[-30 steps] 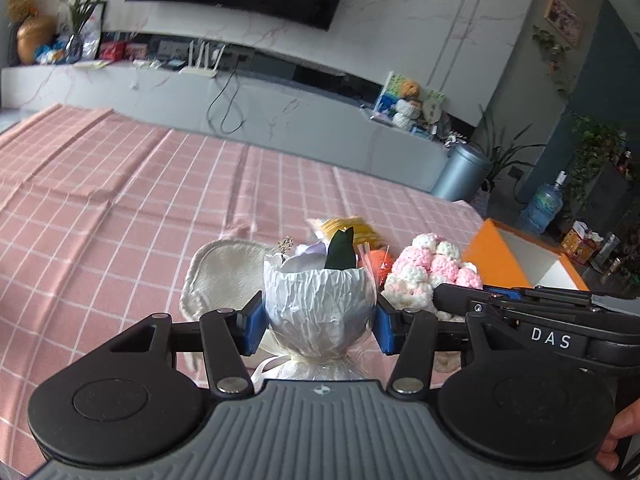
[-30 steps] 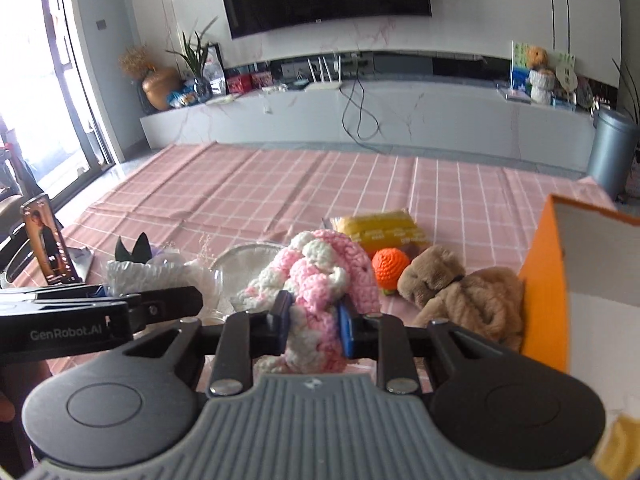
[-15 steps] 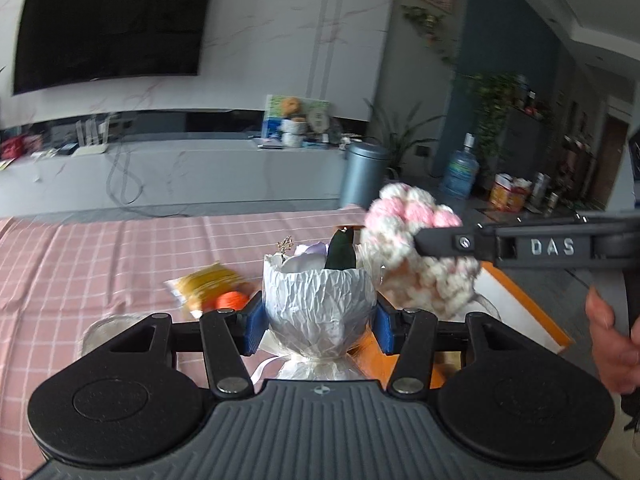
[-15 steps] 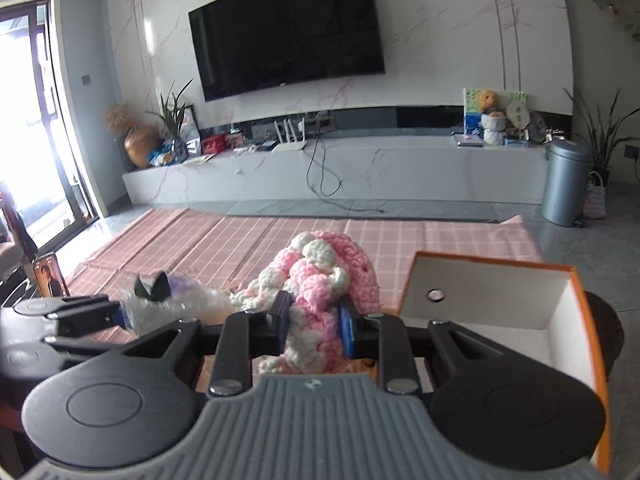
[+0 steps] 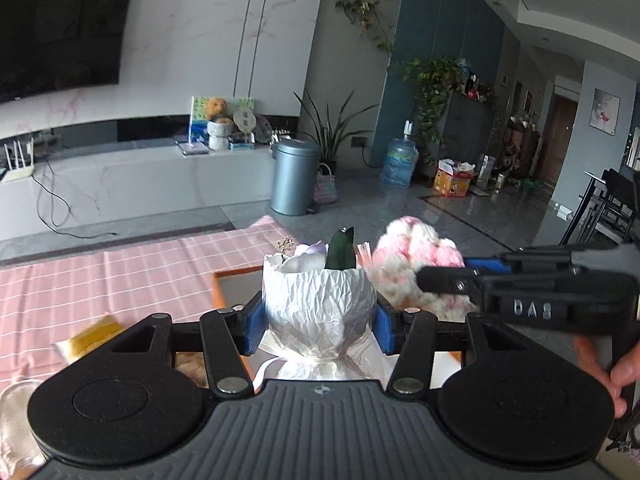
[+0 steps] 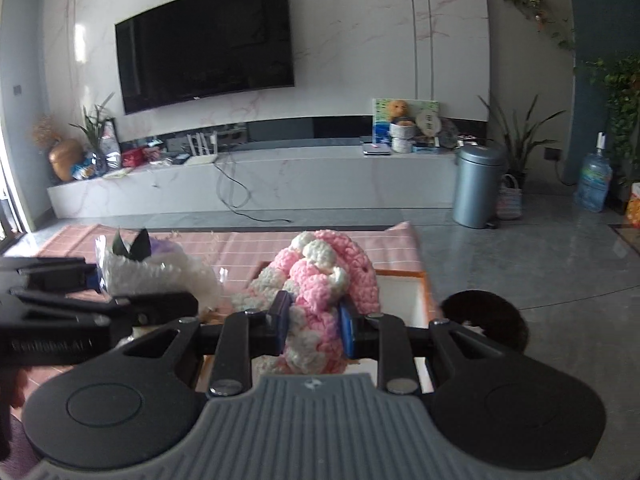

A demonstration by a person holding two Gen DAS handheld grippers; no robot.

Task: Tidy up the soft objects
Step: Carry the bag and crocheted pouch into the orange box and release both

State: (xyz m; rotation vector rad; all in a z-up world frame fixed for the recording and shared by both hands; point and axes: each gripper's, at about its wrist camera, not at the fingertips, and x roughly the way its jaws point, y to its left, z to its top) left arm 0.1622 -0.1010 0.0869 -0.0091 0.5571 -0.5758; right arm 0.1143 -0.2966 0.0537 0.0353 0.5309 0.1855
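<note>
- The left gripper [image 5: 319, 322] grips a small bouquet [image 5: 318, 300] wrapped in crinkled white paper, its blue pads pressed against both sides of the wrap; a dark green leaf and a pale purple bloom poke out of the top.
- The right gripper [image 6: 314, 326] is closed narrowly on a pink and white crocheted toy [image 6: 316, 292], which bulges above and below its blue pads.
- Both grippers sit side by side above an orange box [image 6: 404, 300] with a white inside; the box lies directly below and just ahead of them, at the far edge of a table covered in a pink checked cloth [image 5: 120, 280].
- Seen from the left gripper, the right gripper and its toy are just to the right, blurred, with part of a hand [image 5: 604, 364] on its handle at the frame edge.
- To the left of and below the left gripper, a yellow packet [image 5: 94, 334] lies on the cloth, partly hidden by the gripper body.
- Beyond the table are a grey bin [image 6: 478, 184], a long low white cabinet [image 6: 280, 180] and a big dark television [image 6: 204, 46] on the wall.
- A blue water bottle [image 5: 398, 164] and green plants stand well off to the right.
</note>
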